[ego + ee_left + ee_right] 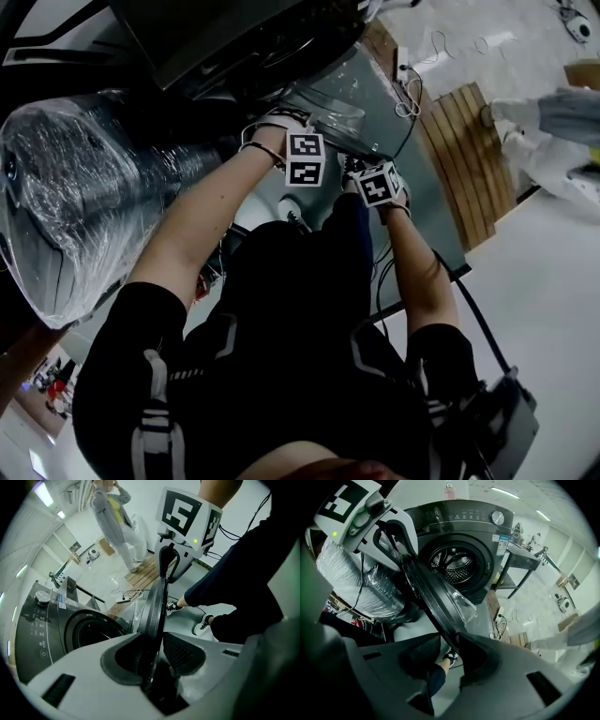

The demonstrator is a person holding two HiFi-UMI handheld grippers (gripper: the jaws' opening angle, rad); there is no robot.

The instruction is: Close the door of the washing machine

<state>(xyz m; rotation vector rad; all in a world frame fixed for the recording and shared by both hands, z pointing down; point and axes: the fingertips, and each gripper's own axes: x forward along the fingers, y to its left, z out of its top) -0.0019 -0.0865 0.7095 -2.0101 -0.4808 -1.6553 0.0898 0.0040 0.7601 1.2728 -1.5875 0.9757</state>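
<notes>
The dark front-loading washing machine (464, 531) stands with its round door (433, 599) swung open, the drum opening (452, 566) showing behind it. In the right gripper view the door runs edge-on from my left gripper (396, 545) down into my right gripper (451, 651), whose jaws are shut on its rim. The left gripper view shows the same door rim (157, 604) clamped in my left gripper (157, 656), with the right gripper (165, 569) gripping it further along. From the head view both marker cubes (305, 159) sit side by side over the door's glass bowl (328, 108).
A large bundle wrapped in clear plastic film (84, 187) lies left of the machine. A wooden pallet (469, 159) and a power strip with cables (408, 75) are on the floor to the right. A person in grey (115, 522) stands beyond. A metal table (520, 559) flanks the machine.
</notes>
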